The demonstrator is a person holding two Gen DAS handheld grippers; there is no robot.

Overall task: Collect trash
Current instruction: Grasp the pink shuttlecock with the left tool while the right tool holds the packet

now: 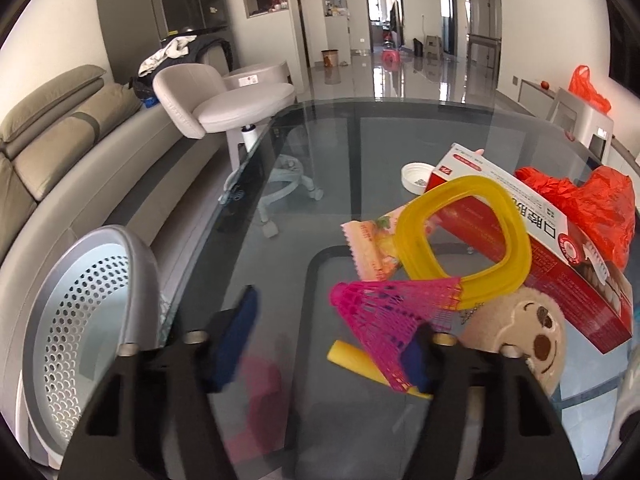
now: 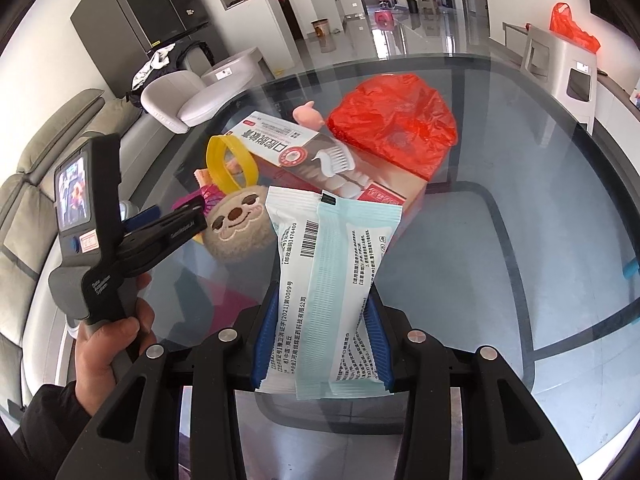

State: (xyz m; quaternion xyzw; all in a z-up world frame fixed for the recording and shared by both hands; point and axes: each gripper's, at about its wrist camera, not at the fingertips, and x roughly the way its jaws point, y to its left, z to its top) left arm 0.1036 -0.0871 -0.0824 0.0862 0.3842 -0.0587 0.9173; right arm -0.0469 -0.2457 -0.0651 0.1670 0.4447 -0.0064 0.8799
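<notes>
While the right gripper [image 2: 322, 344] pinches two wrapper packets [image 2: 320, 280] above the glass table [image 2: 500, 280], the left gripper [image 1: 332, 340], jaws apart, brackets the pink shuttlecock [image 1: 384, 312]; its springy skirt, seemingly touching only one pad, could squirt free.

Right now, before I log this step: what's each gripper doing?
Left gripper: open, jaws apart beside the pink shuttlecock, nothing pinched.
Right gripper: closed on two sealed packets.

sofa [image 1: 48, 152] | stool [image 1: 240, 110] | perforated chair [image 1: 88, 320] | fridge [image 2: 132, 20]
</notes>
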